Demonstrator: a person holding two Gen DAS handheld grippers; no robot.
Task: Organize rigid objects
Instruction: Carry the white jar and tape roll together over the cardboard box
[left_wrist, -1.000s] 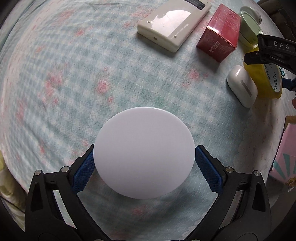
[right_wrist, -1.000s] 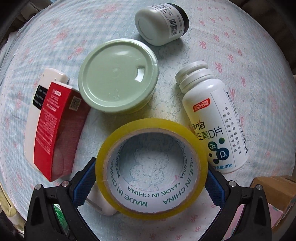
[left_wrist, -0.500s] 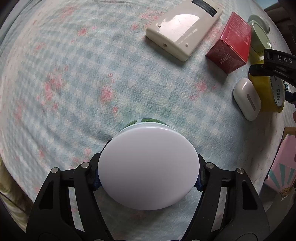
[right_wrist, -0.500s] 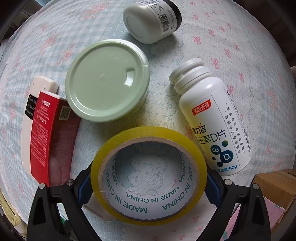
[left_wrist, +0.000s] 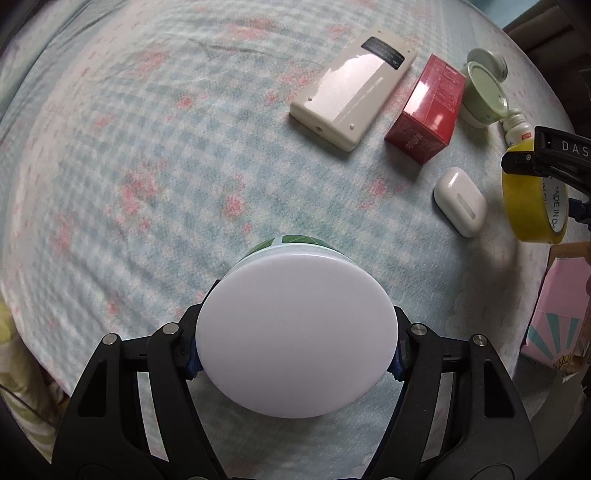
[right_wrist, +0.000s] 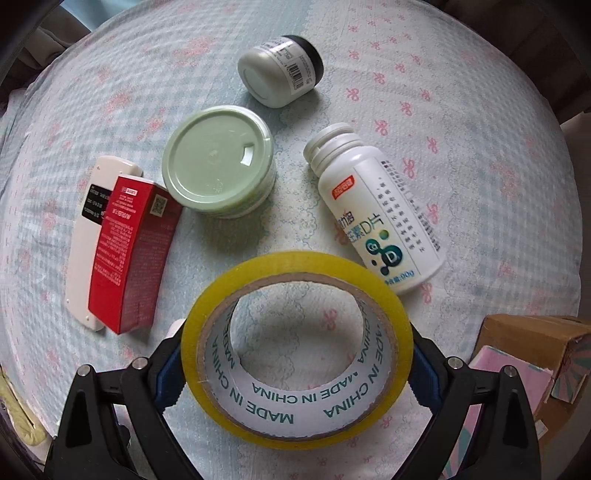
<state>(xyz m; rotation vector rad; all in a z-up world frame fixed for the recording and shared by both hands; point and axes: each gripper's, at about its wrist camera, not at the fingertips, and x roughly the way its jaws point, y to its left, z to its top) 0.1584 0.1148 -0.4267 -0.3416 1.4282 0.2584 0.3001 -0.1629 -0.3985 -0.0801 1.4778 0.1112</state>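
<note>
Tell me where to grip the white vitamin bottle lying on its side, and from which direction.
Grip the white vitamin bottle across its wide labelled body, coming from above with fingers on its two long sides. It lies flat on the cloth, cap pointing away; the narrower ribbed neck offers less hold.

left wrist: high, looking down, close | right wrist: same | shared: red box (left_wrist: 424, 114), yellow tape (right_wrist: 295, 347)

Box (right_wrist: 129, 254): lying right of remote (right_wrist: 92, 236), touching
Lidded tub (right_wrist: 218, 177): sitting between box and bottle (right_wrist: 376, 218)
Jar (right_wrist: 280, 75): lying behind tub
</note>
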